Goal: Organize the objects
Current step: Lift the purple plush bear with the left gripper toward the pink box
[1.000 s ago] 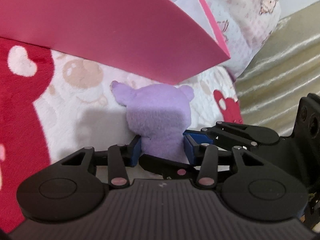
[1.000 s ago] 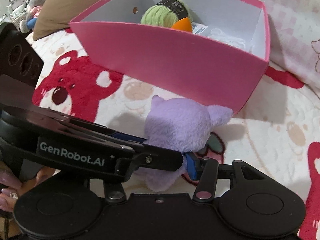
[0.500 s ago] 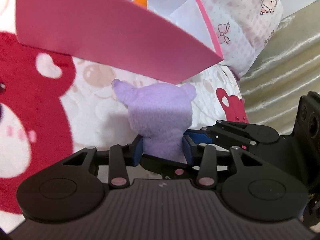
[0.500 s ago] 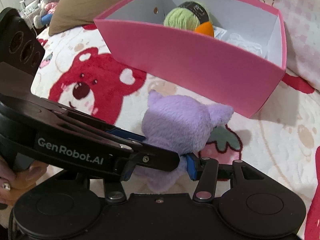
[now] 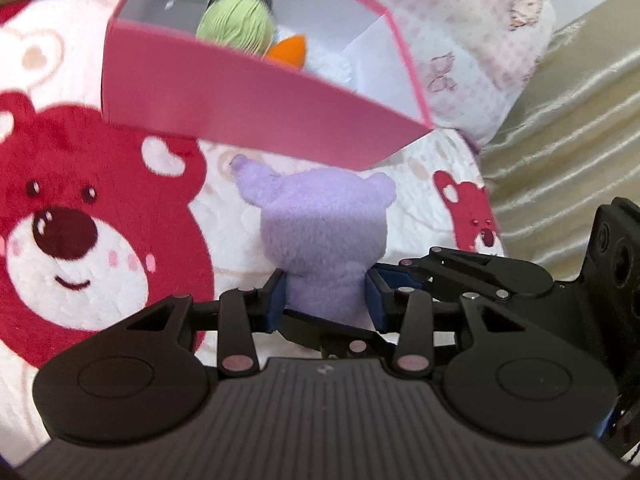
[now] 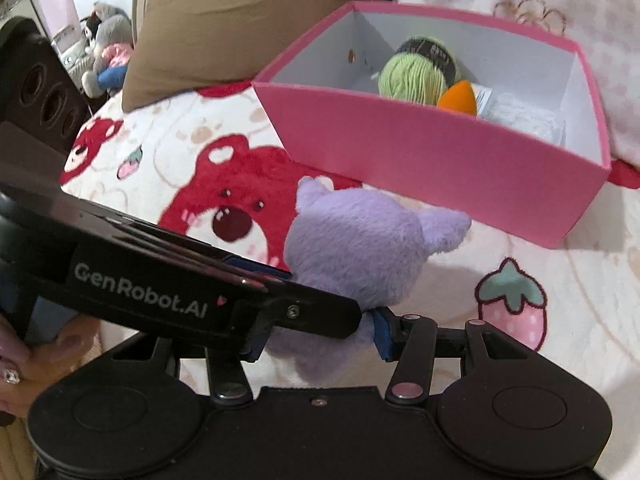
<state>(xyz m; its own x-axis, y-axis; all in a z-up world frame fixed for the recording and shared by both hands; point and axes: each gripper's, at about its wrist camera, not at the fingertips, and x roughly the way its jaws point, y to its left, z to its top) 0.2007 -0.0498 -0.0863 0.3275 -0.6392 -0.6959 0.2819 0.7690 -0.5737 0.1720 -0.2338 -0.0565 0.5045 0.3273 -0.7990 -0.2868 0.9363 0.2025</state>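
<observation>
Before pink box, both tongs clamping plush

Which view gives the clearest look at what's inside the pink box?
The right wrist view: the pink box opens toward it, showing green yarn, an orange item and something white. The left wrist view is blurrier, its near wall hiding more.
</observation>
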